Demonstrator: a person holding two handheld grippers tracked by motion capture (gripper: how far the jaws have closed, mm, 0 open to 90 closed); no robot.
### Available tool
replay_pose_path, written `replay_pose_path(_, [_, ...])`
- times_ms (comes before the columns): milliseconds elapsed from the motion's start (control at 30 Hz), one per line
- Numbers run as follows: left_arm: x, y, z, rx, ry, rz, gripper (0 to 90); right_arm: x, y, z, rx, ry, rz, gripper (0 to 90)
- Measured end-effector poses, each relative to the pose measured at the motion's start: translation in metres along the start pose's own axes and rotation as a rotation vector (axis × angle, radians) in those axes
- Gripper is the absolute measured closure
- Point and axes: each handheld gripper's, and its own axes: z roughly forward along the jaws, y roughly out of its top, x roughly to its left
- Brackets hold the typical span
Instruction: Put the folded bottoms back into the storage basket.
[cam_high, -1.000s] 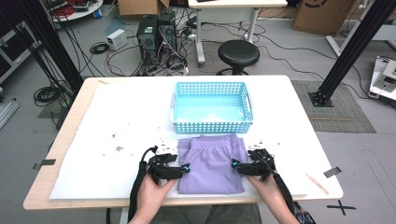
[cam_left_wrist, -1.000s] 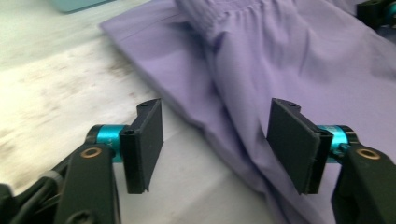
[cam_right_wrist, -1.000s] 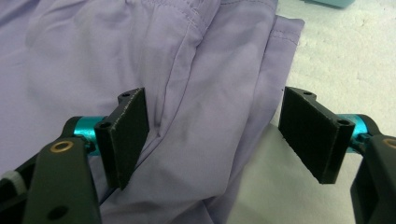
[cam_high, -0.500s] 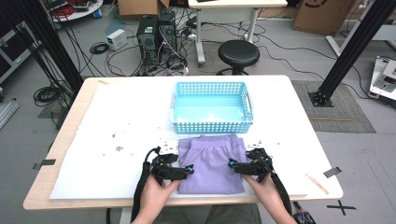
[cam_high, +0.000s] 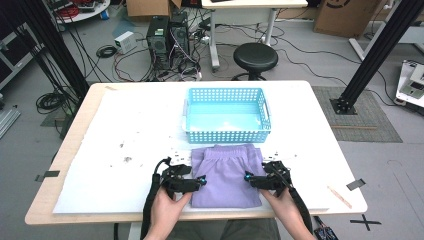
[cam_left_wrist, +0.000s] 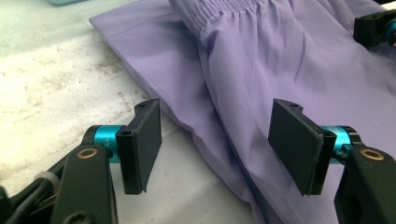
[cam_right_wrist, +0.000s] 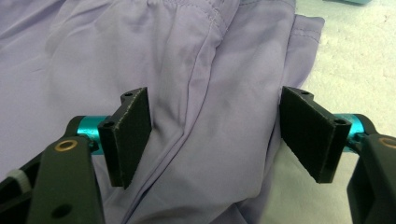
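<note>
I see folded purple shorts (cam_high: 227, 175) on table, just before blue basket (cam_high: 227, 114). Left gripper (cam_high: 200, 181) jaws just narrowed, yet agape at edge; right gripper (cam_high: 248, 177) agape too. Nothing gripped; lifting into basket likely left.

Open surface (cam_high: 125, 145) to the left; blue basket (cam_high: 227, 116) blocking just beyond the purple garment's (cam_high: 227, 175) far edge.

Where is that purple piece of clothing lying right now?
In the high view, the purple garment lies flat at the table's near edge, just in front of the blue basket.
</note>
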Motion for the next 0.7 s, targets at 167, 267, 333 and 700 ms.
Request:
replay_pose_path(167, [-0.009,0.002,0.006,0.004,0.03,0.018,33.2,0.01,0.002,0.004,0.02,-0.037,-0.049,23.4])
replay_pose_path(267, [-0.01,0.003,0.008,-0.006,0.023,-0.005,34.8,0.012,0.002,0.004,0.018,-0.05,-0.052,28.4])
replay_pose_path(333, [-0.013,0.004,0.01,-0.011,0.03,-0.002,38.5,0.012,0.002,0.004,0.013,-0.053,-0.058,34.2])
replay_pose_path(700, [-0.02,0.007,0.016,-0.015,0.042,0.024,63.7,0.02,0.003,0.006,-0.004,0.011,-0.117,71.7])
